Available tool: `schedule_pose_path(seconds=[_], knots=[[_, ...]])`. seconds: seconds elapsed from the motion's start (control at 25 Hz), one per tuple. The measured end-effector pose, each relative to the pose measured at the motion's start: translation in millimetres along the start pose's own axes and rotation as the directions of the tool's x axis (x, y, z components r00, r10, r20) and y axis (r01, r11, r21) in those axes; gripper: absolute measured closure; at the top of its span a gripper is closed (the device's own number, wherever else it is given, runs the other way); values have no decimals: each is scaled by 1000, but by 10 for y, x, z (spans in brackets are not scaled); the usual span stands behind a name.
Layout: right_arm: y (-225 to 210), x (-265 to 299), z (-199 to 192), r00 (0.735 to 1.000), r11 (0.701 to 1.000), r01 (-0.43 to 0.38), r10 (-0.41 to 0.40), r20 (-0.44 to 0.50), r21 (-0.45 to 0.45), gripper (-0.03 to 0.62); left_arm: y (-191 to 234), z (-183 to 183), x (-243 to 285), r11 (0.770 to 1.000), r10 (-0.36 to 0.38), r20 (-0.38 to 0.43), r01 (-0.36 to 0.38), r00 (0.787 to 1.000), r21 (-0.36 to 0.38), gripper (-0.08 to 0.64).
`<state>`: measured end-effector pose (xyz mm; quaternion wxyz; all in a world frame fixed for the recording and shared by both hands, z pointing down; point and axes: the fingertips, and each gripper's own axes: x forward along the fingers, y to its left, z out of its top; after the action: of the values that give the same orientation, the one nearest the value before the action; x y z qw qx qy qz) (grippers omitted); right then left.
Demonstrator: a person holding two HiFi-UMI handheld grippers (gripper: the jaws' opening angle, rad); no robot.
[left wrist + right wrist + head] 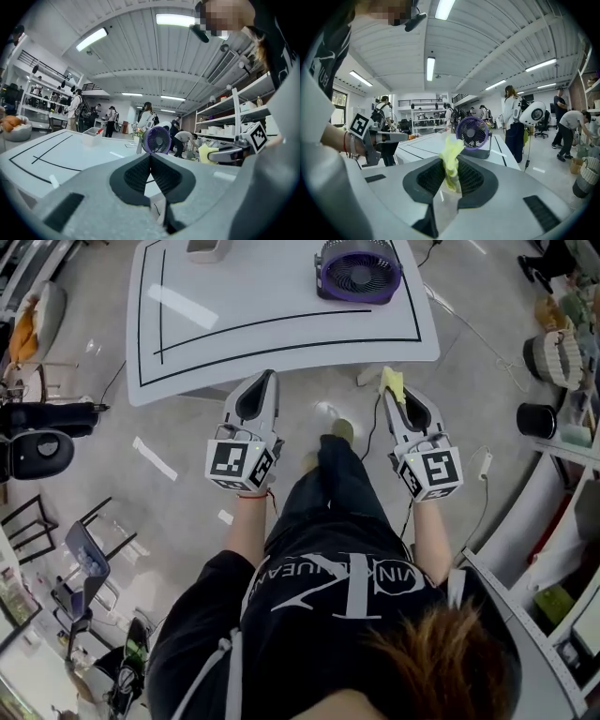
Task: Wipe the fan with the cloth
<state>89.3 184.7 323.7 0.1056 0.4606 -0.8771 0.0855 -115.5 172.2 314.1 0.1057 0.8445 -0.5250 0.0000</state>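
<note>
Ribbed black pads point(433, 177) of the right gripper point(451, 176) were pinched shut on a pale yellow cloth point(451, 157), which stood up crumpled from between them. On the left gripper point(150, 161) the same dark pads point(137, 174) met with nothing between them. Each gripper carried a cube of black-and-white square markers point(239, 463); these showed patterns, no letters. Both grippers hung in the air close to the near edge of a white table point(281, 348) marked with black lines. Across that table, near its far edge and well apart from the cloth, stood the fan point(359, 270). It was small, round and purple, with a grille of fine radial bars turned toward the grippers, and it sat on a dark base. A white bin point(206, 249) sat to its left. The only writing was white lettering across the person's black shirt point(328, 592), running through a large monogram; seen upside down, it was only partly legible.
</note>
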Motion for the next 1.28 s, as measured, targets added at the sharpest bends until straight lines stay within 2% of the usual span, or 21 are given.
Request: schedule_pose_path(seconds=[0.28,0.48,0.8,1.16,1.28], knots=[[-290,395,162,1000,999,-27,27,4,-35,526,91,118,460,1000,29,11,-29,1000,2,549],[-400,614,202,999,992,-40,39,-11,-116,526,46,115,725,999,33,11,-33,999,-10,549],[-431,1015,307,991,971,-135,135,-10,-198,526,102,114,1000,998,69,13,-68,998,-8,549],[-427,1427,358,980,942,-198,199,-23,-272,526,276,23,1211,990,140,29,-139,990,-35,549],[-389,1564,394,976,931,-213,216,-24,-297,525,268,12,1306,990,137,34,-136,990,-42,549]])
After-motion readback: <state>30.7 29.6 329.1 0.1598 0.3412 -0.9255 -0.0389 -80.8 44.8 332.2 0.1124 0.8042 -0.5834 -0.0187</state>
